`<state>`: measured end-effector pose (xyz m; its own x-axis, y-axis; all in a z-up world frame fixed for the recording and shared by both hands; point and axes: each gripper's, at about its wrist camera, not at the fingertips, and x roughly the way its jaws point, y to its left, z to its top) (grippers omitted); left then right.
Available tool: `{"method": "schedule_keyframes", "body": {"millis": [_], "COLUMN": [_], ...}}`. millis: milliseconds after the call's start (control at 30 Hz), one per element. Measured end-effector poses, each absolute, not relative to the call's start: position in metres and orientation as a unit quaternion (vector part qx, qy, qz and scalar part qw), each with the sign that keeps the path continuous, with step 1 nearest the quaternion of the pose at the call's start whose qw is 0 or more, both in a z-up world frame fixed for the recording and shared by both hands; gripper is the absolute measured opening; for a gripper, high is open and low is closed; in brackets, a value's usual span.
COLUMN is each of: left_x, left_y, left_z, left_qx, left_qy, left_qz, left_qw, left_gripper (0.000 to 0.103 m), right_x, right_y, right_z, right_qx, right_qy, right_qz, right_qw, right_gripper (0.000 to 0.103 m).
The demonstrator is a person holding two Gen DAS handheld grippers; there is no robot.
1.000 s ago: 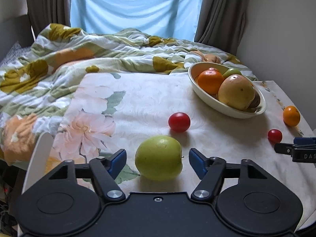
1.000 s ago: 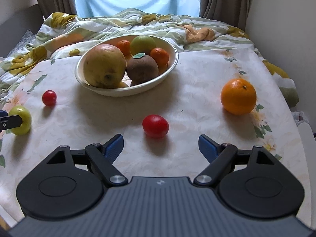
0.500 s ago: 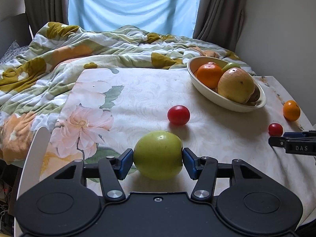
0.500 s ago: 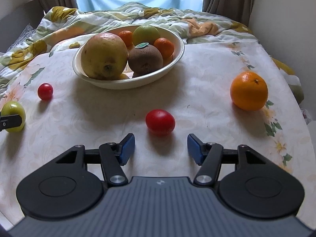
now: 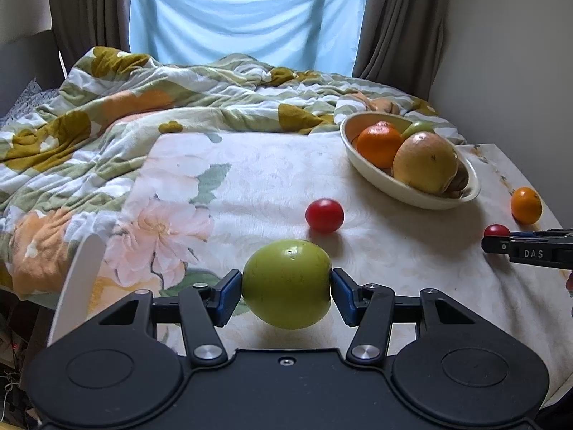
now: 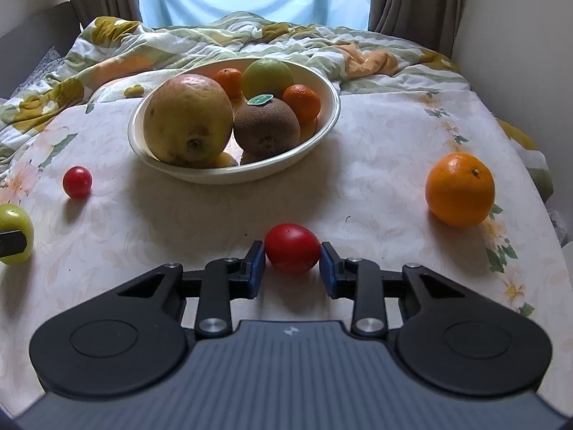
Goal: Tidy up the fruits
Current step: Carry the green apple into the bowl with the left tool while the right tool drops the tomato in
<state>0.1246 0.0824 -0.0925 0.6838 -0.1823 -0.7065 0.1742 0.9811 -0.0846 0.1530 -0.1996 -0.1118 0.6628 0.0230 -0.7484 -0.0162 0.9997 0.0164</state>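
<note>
My left gripper (image 5: 286, 286) is shut on a green apple (image 5: 286, 283) and holds it just above the floral tablecloth. My right gripper (image 6: 292, 259) is shut on a red tomato (image 6: 292, 247) at the front of the table. A cream bowl (image 6: 322, 129) behind it holds a large yellow fruit (image 6: 186, 118), a brown kiwi-like fruit (image 6: 266, 129), small oranges and a green fruit. A second red tomato (image 5: 324, 215) lies ahead of the apple. A loose orange (image 6: 460, 190) lies at the right.
The table wears a floral cloth (image 5: 250, 179) and butts against a bed with a rumpled floral quilt (image 5: 143, 107). A white wall (image 5: 508, 71) stands on the right. The table's right edge (image 6: 544, 236) is close to the orange.
Both grippers closed: the left onto the green apple, which now sits a little raised, the right moved forward and closed onto the near red tomato.
</note>
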Motion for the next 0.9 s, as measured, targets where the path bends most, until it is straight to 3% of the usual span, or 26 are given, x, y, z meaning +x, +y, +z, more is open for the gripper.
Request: {"method": "schedule_keyframes", "body": {"millis": [900], "left_x": [0.151], "left_y": [0.039], "left_z": [0.01], "left_qx": [-0.011], "left_qy": [0.334], "left_qz": [-0.08], "left_qw": [0.939], "left_gripper": [0.059], "right_x": [0.178], "right_y": [-0.211], "right_z": [-0.001], "right_qx": [-0.004], "right_qy": [0.374], "right_qz": [0.065], "right_qw": [0.925], "right_gripper": [0.048]}}
